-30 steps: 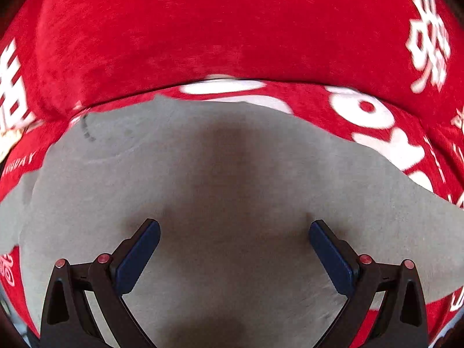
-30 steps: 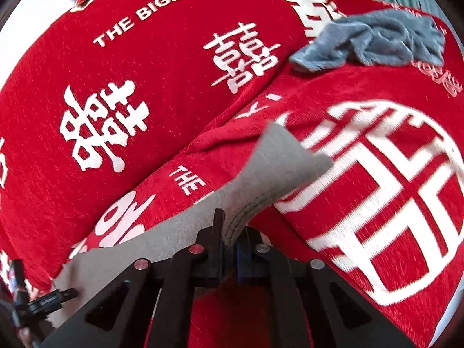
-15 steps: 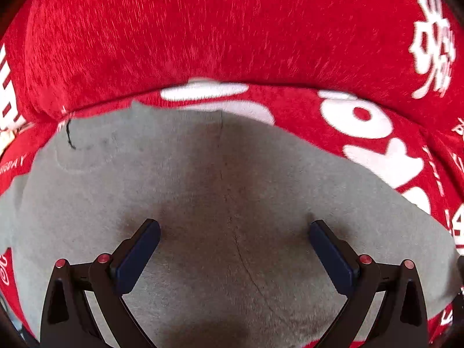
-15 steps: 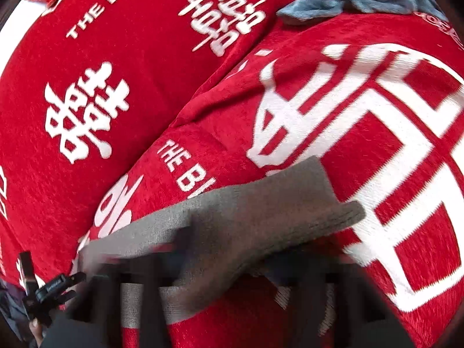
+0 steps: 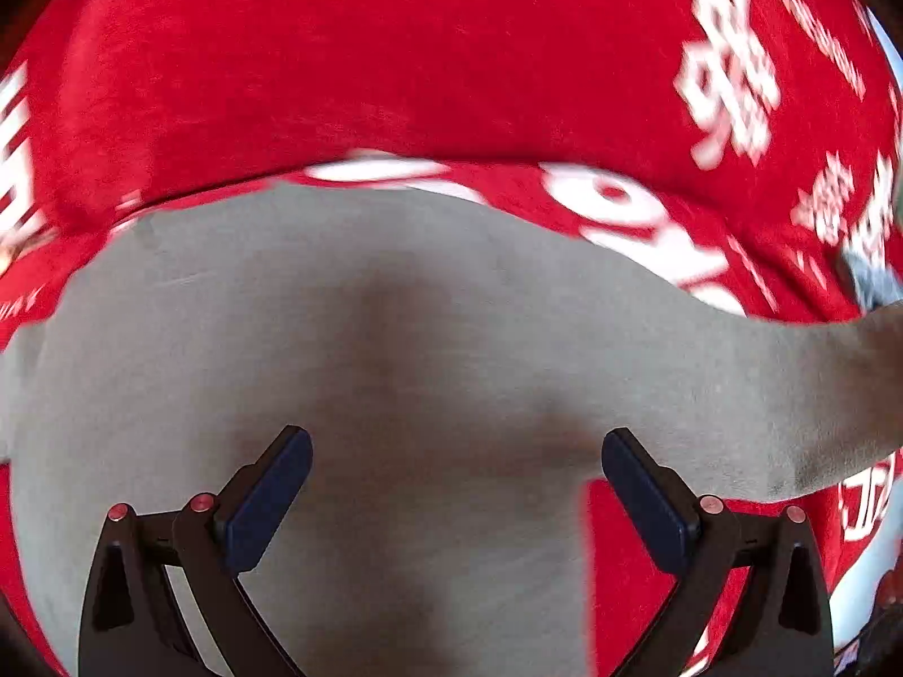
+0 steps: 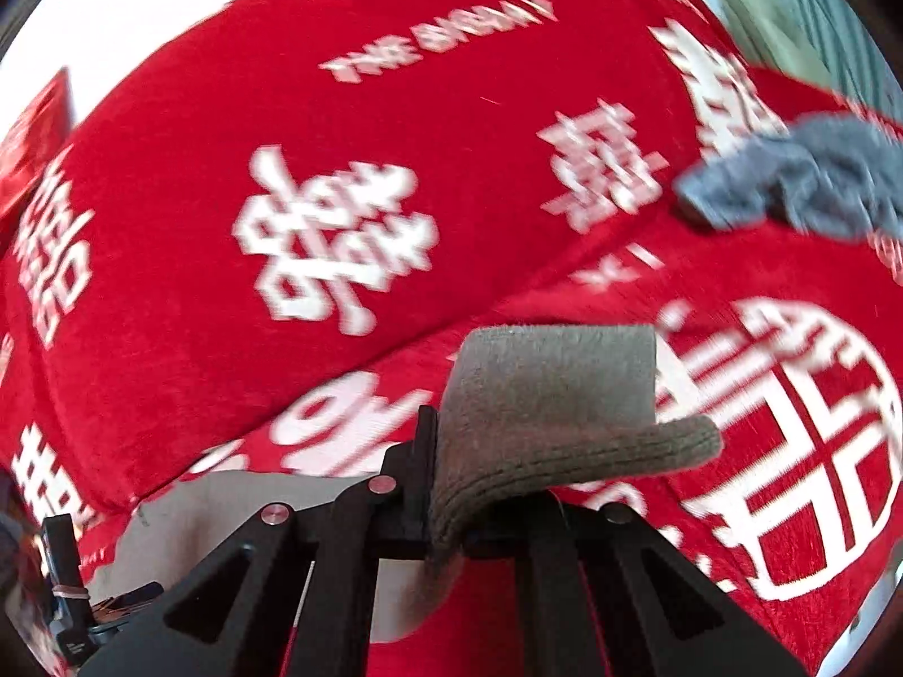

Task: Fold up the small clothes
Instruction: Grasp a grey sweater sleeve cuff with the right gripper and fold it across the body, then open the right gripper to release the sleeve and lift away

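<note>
A grey knitted sock [image 5: 429,350] lies spread on a red cloth with white characters [image 5: 429,62]. My left gripper [image 5: 456,485] is open just above the sock's middle, its blue pads either side and empty. My right gripper [image 6: 451,513] is shut on the sock's ribbed cuff end [image 6: 553,395] and holds it lifted off the cloth; the cuff flops over the jaws to the right. The rest of the sock [image 6: 237,508] trails down left toward the left gripper [image 6: 68,603].
A crumpled blue-grey garment [image 6: 801,180] lies on the red cloth at the far right; it also shows in the left wrist view [image 5: 872,276]. A red cushion back [image 6: 338,169] rises behind the seat. The view is motion-blurred.
My right gripper has lifted the cuff end and swung it up and leftward over the sock. The sock's right end now rises off the cloth in the left view. The left gripper stayed open.
</note>
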A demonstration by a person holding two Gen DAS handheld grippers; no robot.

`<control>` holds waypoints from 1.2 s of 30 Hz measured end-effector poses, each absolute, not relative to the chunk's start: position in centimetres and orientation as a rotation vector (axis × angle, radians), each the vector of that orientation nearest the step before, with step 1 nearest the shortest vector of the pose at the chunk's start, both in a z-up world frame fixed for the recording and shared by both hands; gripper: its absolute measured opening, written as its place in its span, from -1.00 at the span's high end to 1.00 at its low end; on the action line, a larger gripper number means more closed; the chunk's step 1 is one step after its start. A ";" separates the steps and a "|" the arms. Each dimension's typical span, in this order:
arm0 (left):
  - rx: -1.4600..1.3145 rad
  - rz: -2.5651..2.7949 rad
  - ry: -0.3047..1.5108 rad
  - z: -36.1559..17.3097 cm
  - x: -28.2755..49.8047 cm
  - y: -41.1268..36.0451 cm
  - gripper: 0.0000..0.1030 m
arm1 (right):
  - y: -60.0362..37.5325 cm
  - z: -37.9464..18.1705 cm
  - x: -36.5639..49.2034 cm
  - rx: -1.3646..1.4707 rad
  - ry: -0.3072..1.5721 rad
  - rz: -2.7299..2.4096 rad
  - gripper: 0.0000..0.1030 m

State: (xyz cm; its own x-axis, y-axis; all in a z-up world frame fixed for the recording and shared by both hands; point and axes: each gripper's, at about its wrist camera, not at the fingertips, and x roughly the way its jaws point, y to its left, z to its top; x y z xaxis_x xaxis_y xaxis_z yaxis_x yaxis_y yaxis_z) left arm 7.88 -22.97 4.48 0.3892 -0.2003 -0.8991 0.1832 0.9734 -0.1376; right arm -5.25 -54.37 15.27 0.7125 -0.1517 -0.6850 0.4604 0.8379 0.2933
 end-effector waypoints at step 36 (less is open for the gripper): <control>-0.601 0.126 1.063 1.7 1.6 16.3 -0.99 | 0.3 6.4 7.3 -0.228 1.072 0.323 -0.45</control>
